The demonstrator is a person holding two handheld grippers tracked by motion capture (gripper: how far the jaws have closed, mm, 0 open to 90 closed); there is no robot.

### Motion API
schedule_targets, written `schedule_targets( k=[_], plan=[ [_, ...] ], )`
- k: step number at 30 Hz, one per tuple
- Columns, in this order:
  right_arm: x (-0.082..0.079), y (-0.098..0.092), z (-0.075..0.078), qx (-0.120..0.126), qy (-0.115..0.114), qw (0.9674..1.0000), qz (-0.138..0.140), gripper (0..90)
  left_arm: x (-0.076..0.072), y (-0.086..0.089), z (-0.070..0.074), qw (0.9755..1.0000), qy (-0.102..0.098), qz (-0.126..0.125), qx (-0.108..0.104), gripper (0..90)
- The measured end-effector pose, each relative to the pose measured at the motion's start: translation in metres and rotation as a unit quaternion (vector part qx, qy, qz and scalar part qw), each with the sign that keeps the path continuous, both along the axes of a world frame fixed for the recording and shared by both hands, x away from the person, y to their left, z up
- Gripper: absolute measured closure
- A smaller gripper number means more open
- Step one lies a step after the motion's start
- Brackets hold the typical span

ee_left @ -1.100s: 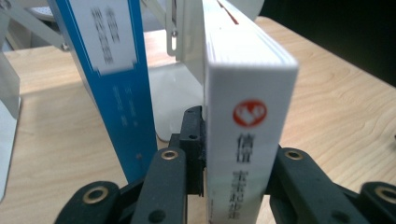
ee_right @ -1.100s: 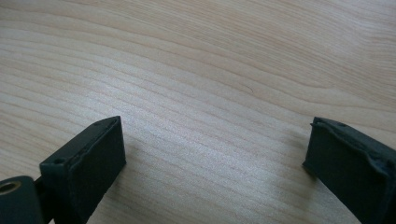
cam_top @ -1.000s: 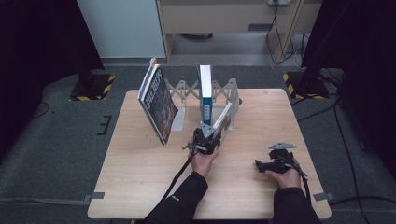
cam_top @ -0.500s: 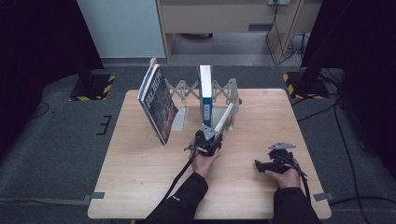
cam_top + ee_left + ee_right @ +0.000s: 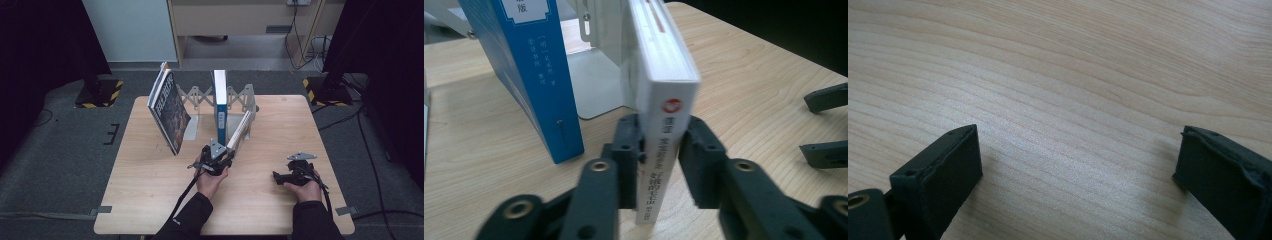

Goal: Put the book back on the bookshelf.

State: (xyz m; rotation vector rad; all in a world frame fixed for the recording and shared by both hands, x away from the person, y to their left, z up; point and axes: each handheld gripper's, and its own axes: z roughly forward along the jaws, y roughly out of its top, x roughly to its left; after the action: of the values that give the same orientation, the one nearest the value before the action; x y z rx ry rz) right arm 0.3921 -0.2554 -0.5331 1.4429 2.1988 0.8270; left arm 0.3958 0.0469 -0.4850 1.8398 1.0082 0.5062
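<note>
White slim paperback book (image 5: 664, 125) leans tilted against the metal folding bookstand (image 5: 240, 100) on the wooden surface (image 5: 150, 200), clamped by the left claw (image 5: 659, 150); right claw (image 5: 1078, 165) rests apart, well aside

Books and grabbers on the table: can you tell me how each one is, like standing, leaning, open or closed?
White book: tilted, clamped at its spine.
Blue book: upright in the rack.
Dark-covered book: leaning, at the rack's left end.
Folding book rack: stretched out.
Left gripper: shut on the white book.
Right gripper: open, holding nothing, over bare wood.
</note>
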Motion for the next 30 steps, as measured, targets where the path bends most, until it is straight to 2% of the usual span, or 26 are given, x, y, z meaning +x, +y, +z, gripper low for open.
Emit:
schedule_targets(
  k=[5, 12, 13, 16, 18, 21, 23, 24, 28, 30],
  plan=[
    [0.001, 0.0, 0.0, -0.001, -0.001, 1.0, 0.003, 4.3, 0.008, -0.006, 0.002, 1.0, 0.008, 0.003, 0.0, 70.6],
    [0.0, 0.0, 0.0, 0.0, 0.001, 1.0, 0.003, 4.3, 0.028, -0.022, 0.005, 0.9999, 0.01, -0.001, -0.004, 67.4],
    [0.001, 0.0, 0.0, -0.001, -0.001, 1.0, 0.003, 4.3, 0.032, -0.024, 0.005, 1.0, 0.006, -0.002, -0.006, 66.3],
    [0.0, 0.0, 0.0, 0.001, 0.0, 1.0, 0.002, 4.2, 0.041, -0.027, 0.004, 0.9998, 0.006, -0.012, -0.013, 62.5],
    [0.0, 0.0, 0.0, 0.001, 0.0, 1.0, 0.002, 4.2, 0.044, -0.029, 0.003, 0.9997, 0.001, -0.022, -0.008, 61.4],
    [0.0, 0.0, 0.0, 0.002, 0.0, 1.0, 0.003, 4.1, 0.042, -0.027, 0.004, 0.9993, 0.001, -0.038, -0.005, 59.7],
    [0.0, 0.0, -0.001, 0.001, -0.002, 1.0, 0.002, 4.1, 0.037, -0.024, 0.004, 0.9986, 0.001, -0.049, -0.019, 59.6],
    [0.0, 0.0, -0.001, 0.001, -0.004, 1.0, 0.003, 4.1, 0.034, -0.023, 0.005, 0.9984, 0.0, -0.053, -0.019, 59.7],
    [0.0, 0.0, -0.001, 0.0, -0.004, 1.0, 0.003, 4.2, 0.028, -0.019, 0.007, 0.998, -0.003, -0.062, -0.012, 62.9],
    [0.0, 0.0, -0.001, 0.0, -0.005, 1.0, 0.003, 4.2, 0.029, -0.018, 0.007, 0.9979, 0.001, -0.063, -0.013, 66.6]
  ],
)
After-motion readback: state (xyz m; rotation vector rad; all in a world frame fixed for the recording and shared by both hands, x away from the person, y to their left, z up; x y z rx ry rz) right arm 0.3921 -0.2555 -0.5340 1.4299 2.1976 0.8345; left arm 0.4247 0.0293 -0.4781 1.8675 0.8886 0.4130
